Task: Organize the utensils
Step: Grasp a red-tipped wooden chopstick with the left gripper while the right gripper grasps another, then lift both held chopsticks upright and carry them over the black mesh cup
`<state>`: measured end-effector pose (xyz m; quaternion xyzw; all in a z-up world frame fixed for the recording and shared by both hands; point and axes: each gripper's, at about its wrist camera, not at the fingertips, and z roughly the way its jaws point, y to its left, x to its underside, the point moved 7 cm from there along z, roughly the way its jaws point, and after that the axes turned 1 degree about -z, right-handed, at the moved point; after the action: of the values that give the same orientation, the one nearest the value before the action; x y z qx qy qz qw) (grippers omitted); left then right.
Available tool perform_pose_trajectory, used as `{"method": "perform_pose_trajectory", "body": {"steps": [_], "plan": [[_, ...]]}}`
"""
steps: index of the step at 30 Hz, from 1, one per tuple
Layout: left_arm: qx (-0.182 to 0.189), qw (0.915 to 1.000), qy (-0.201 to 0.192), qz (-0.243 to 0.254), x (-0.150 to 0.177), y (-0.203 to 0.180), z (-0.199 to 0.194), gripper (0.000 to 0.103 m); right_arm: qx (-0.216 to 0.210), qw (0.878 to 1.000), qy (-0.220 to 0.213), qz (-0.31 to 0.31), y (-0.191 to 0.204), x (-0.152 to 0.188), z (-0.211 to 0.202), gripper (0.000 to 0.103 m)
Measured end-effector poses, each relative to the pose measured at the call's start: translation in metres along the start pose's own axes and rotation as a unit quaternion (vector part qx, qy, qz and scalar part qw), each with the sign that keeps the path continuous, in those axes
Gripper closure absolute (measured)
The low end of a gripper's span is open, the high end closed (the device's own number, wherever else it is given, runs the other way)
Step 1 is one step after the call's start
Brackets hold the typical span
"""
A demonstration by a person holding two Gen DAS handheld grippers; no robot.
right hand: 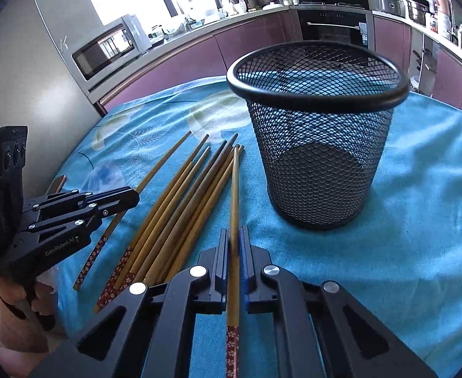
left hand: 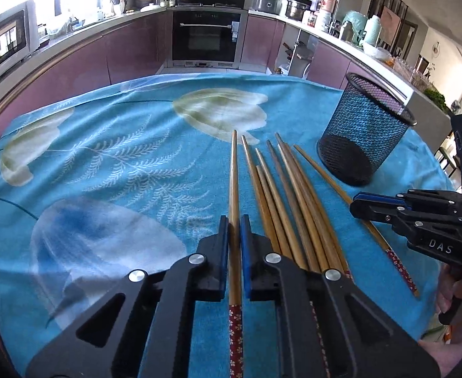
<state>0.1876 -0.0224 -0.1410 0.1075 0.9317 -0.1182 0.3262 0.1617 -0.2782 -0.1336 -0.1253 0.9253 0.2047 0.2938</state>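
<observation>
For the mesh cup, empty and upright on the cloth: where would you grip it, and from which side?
Take the mesh cup at its thick rolled rim, one finger inside and one outside, coming from above. It stands upright and empty, so the mouth is open, and the tapered wall looks too wide to span. Both grippers are busy now, each shut on a chopstick.

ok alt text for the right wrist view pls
The right tool is shut on one wooden chopstick on a blue floral tablecloth. An empty black mesh holder stands upright just ahead, more chopsticks lie alongside, and the left tool grips another at left.
</observation>
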Motion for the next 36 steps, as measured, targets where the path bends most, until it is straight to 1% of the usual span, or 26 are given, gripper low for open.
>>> {"method": "perform_pose_trajectory", "body": {"steps": [4, 7, 10, 17, 21, 27, 32, 36], "plan": [[0.022, 0.9996, -0.016, -0.003, -0.003, -0.001, -0.021, 0.095, -0.029, 0.999, -0.027, -0.012, 0.007, -0.003, -0.02, 0.097], [0.049, 0.9983, -0.032, -0.003, -0.009, -0.008, -0.041, 0.095, -0.045, 0.998, -0.049, -0.02, 0.011, -0.008, -0.036, 0.097], [0.068, 0.9963, -0.052, 0.001, -0.018, -0.016, -0.063, 0.095, -0.067, 0.995, -0.072, -0.022, 0.014, -0.015, -0.054, 0.097], [0.121, 0.9872, -0.104, 0.001, -0.041, -0.03, -0.119, 0.095, -0.094, 0.988, -0.123, -0.025, 0.013, -0.026, -0.09, 0.097], [0.129, 0.9825, -0.134, 0.004, -0.055, -0.039, -0.142, 0.095, -0.098, 0.983, -0.152, -0.032, 0.014, -0.035, -0.107, 0.097], [0.148, 0.9728, -0.178, 0.012, -0.091, -0.06, -0.163, 0.095, -0.099, 0.975, -0.194, -0.043, 0.007, -0.058, -0.135, 0.098], [0.154, 0.9666, -0.203, 0.024, -0.125, -0.084, -0.173, 0.095, -0.089, 0.97, -0.219, -0.053, -0.003, -0.084, -0.154, 0.098], [0.159, 0.9641, -0.211, 0.028, -0.148, -0.102, -0.174, 0.095, -0.079, 0.967, -0.236, -0.058, -0.013, -0.101, -0.167, 0.098]]}}
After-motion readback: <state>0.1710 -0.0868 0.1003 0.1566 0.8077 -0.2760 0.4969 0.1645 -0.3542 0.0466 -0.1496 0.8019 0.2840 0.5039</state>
